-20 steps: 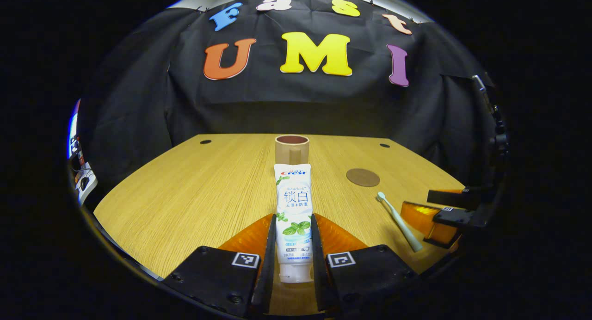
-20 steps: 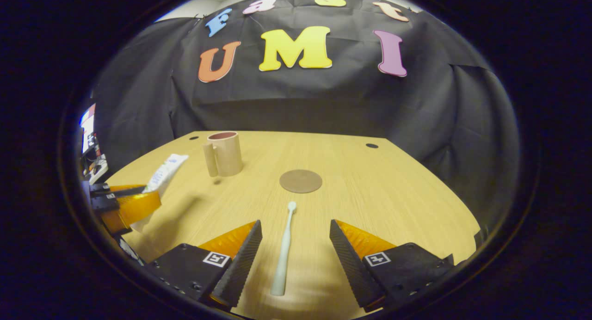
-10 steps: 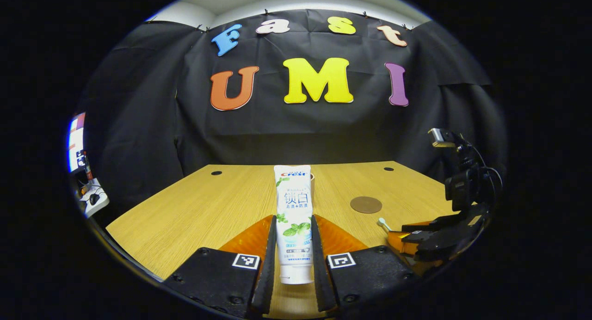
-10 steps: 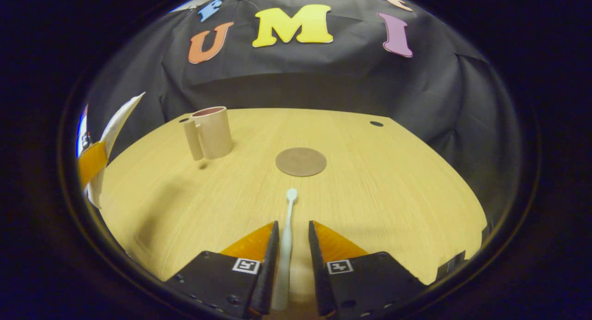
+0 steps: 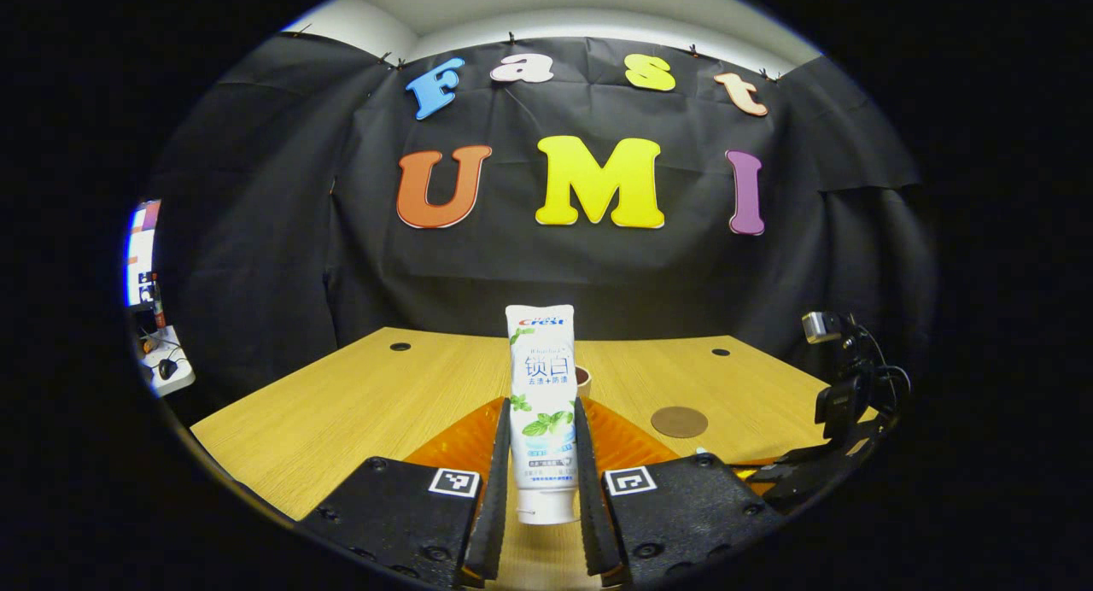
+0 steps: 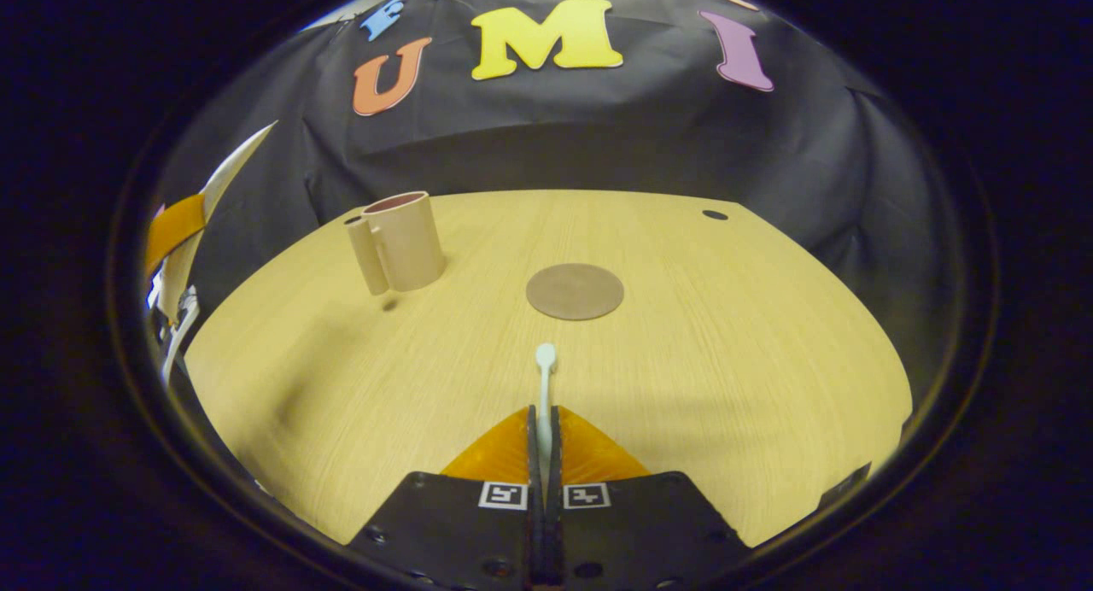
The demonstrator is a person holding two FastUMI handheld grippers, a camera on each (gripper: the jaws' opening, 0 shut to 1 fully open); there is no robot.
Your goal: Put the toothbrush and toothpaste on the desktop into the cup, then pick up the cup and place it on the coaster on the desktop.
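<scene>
1. Two grippers are seen over a wooden desk [image 6: 726, 360].
2. A white toothpaste tube [image 5: 543, 403] is clamped upright between the closed fingers of the left gripper [image 5: 541, 454], above the desk.
3. A pale toothbrush [image 6: 545, 377] is pinched by its handle between the nearly closed fingers of the right gripper [image 6: 543, 429], head pointing forward.
4. A beige handled cup [image 6: 400, 241] stands on the desk, left of a round brown coaster [image 6: 574, 290].

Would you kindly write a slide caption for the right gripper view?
Right gripper shut on the toothbrush, facing the coaster and cup.
</scene>
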